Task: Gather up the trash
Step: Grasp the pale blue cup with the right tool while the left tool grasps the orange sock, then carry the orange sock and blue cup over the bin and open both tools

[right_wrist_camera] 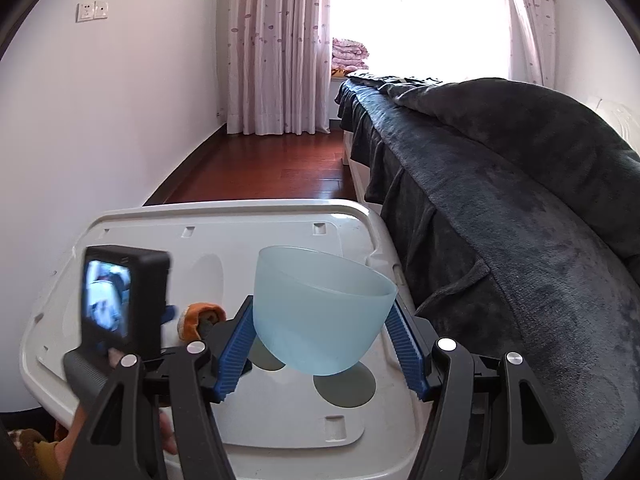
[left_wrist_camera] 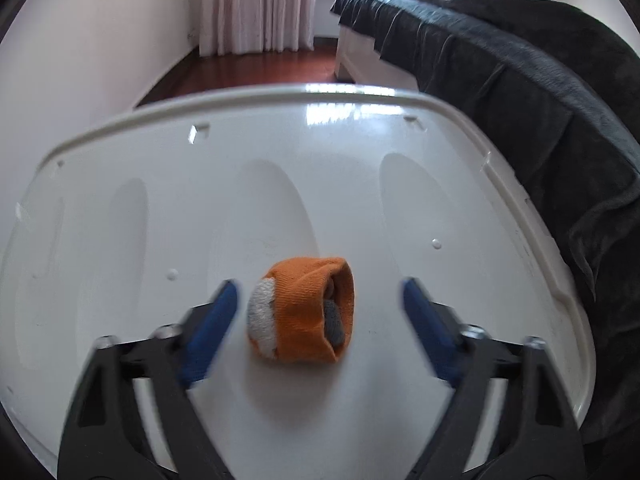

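Left tool (left_wrist_camera: 320, 308), fingers spread wide and gripping nothing, straddles the rolled orange, white and grey sock bundle (left_wrist_camera: 304, 310), which lies on the glossy white plastic lid (left_wrist_camera: 320, 152) serving as bench; this stance suits closing on the bundle as the trash item. Right tool (right_wrist_camera: 322, 334) clamps the translucent pale-blue plastic bowl (right_wrist_camera: 320, 312) by its sides, tilted mouth-up just beside the bundle, presumably as the receptacle. Dark blanket-covered bed (right_wrist_camera: 500, 200) borders the lid on the bowl's far side.
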The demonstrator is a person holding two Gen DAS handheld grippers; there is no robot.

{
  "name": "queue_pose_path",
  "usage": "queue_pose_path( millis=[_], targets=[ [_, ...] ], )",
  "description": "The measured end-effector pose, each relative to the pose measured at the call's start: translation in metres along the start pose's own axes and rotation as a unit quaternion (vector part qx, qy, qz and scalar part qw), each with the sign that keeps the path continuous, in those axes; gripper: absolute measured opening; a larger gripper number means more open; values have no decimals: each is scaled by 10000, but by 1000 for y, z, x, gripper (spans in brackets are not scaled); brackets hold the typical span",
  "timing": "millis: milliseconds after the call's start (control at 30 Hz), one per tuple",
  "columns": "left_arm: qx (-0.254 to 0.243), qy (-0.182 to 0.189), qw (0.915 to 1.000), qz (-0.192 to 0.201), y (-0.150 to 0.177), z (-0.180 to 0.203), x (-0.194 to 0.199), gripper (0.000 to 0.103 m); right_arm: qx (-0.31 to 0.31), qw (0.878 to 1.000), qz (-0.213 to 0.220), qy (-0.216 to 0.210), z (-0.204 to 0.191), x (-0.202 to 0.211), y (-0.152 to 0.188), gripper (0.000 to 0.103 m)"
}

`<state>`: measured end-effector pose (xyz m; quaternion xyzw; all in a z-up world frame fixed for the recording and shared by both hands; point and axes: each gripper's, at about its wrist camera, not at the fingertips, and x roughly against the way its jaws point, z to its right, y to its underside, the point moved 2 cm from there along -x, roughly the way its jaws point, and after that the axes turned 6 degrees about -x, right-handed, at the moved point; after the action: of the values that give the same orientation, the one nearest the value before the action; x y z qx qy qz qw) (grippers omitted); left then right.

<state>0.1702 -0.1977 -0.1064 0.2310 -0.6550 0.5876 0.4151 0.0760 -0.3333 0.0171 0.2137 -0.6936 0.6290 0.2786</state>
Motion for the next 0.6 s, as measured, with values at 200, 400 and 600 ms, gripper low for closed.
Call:
queue_pose_path(
  millis=[200, 400, 600],
  targets=[
    [134, 99, 9999, 29, 7, -13, 8, 30, 94, 9999, 26, -60, -8, 4, 3, 63],
    [161, 108, 9995, 264, 21, -25, 41, 30, 145, 9998, 58, -82, -14, 7, 4, 63],
    [191, -5, 9984, 527, 46, -47, 95, 30, 261, 9993, 165, -191, -30, 22, 6, 63]
  ],
)
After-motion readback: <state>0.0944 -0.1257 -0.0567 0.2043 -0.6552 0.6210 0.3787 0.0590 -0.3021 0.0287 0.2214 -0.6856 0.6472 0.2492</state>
